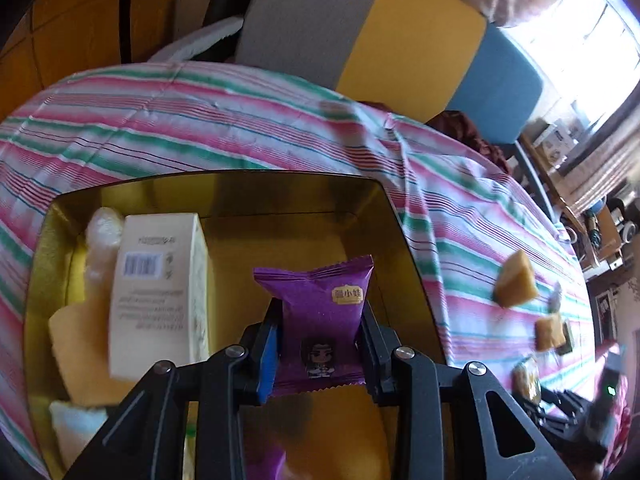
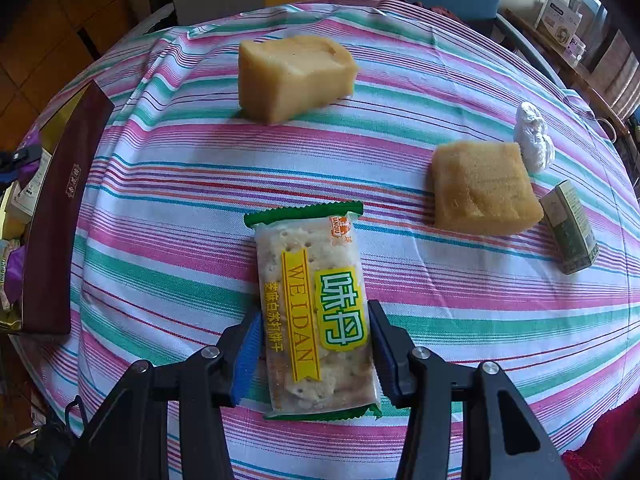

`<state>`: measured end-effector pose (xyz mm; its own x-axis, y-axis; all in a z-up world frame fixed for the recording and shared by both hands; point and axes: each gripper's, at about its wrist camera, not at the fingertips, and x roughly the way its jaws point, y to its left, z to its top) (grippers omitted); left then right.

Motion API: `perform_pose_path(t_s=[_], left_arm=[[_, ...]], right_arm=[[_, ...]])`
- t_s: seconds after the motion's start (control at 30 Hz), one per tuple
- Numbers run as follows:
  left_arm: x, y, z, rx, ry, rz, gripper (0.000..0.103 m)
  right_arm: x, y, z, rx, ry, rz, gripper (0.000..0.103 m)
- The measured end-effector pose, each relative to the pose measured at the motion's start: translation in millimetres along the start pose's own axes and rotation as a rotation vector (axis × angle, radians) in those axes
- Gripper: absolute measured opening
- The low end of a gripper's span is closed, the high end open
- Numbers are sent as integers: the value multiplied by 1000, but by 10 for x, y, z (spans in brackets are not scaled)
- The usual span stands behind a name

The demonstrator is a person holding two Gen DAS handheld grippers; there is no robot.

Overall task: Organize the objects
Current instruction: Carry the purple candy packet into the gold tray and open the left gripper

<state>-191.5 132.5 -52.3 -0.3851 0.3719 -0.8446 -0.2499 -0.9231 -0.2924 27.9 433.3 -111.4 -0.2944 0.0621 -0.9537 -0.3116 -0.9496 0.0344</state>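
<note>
Striped cloth [image 2: 168,184] in pink, green and white covered the whole table, and we worked over it with both grippers. At the left sat the gold-lined tin [image 1: 384,216], its dark red side [image 2: 52,248] showing in the right wrist view. Inside it we noted a cream carton [image 1: 156,292] with a barcode standing at the left, yellow sponge blocks beside and below it. Our left gripper [image 1: 320,344] hung above the tin's interior, clenched on the purple snack packet [image 1: 320,304], both pads pressing its sides. On the open cloth, far from us, lay a big yellow sponge block [image 2: 294,76]; a smaller one [image 2: 484,188] lay to the right, with a white wrapped lump [image 2: 534,136] just behind it and a small green box [image 2: 572,232] beside it. Our right gripper [image 2: 316,344] grasped the cracker packet [image 2: 316,312], which lay flat on the cloth between the blue pads.
</note>
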Motion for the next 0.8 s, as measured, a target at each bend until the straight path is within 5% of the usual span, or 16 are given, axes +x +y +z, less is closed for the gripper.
perform_pose_path(t_s=[0.37,0.8], left_arm=[[456,90,299,26,24,166,36],[91,92,275,38,-34,107,50]], right_arm=[[-24,-10,-9,0,0,1,50],[-17,-24,-22,-9,-3,-5,50]])
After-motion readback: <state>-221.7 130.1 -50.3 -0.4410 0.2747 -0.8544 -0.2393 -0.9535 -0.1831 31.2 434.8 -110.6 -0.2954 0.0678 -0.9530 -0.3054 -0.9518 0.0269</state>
